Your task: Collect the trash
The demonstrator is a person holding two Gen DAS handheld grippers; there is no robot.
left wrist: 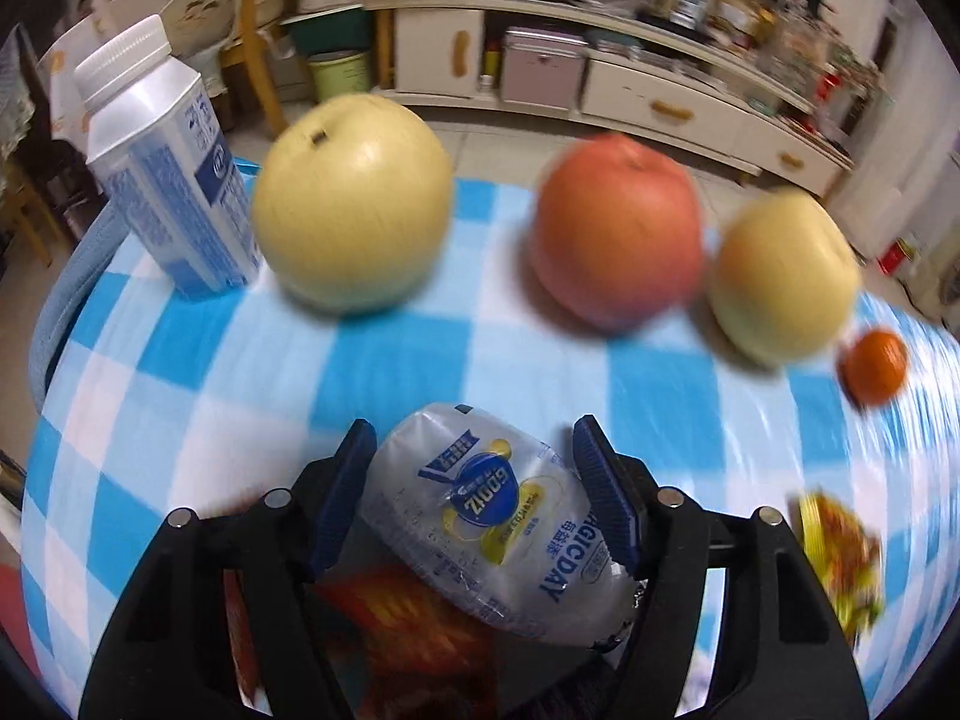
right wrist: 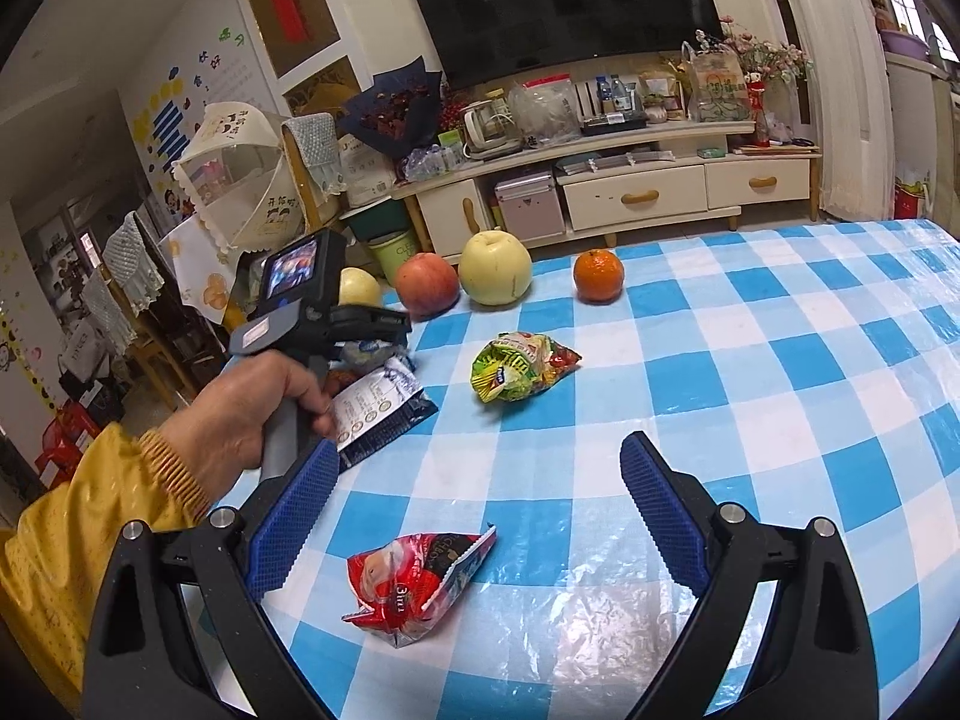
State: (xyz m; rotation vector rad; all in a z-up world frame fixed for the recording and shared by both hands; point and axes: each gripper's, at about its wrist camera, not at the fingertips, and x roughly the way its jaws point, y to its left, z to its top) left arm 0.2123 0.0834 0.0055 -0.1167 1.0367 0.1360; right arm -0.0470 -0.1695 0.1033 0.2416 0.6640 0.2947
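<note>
two grippers are showing over a blue-and-white checked tablecloth (right wrist: 750, 360). nearest in the right wrist view, the right gripper (right wrist: 480, 516) is hovering with its jaws spread wide and nothing between them. a torn red wrapper (right wrist: 414, 582) is lying on the cloth just below the gap, not touching either blue pad. further out a crumpled green and yellow snack bag (right wrist: 522, 366) is lying alone mid table.

to the left, a hand (right wrist: 252, 408) in a yellow sleeve (right wrist: 90, 540) is gripping the handle of the left gripper (left wrist: 474, 498), which is pointing down at the cloth edge. a dark silvery packet (right wrist: 378, 414) is lying on the cloth, just beside that hand.

in the left wrist view a clear plastic wrapper with a blue and yellow label (left wrist: 498, 534) is sitting between the left jaws. the left pad is touching its side. the right pad is close to it, but whether it is pressing i cannot tell, so a firm grasp is not confirmed. an orange-red packet (left wrist: 408, 618) is lying under the wrapper.

beyond, along the far table edge, a white and blue carton (left wrist: 168, 180) is standing upright at the left. next to it are sitting a big yellow pear (left wrist: 354, 204), a red apple (left wrist: 618, 228), a second yellow pear (left wrist: 786, 276) and a small orange (left wrist: 876, 366).

farthest back a cream tv cabinet (right wrist: 636, 198) is standing under a dark tv screen (right wrist: 564, 6).
</note>
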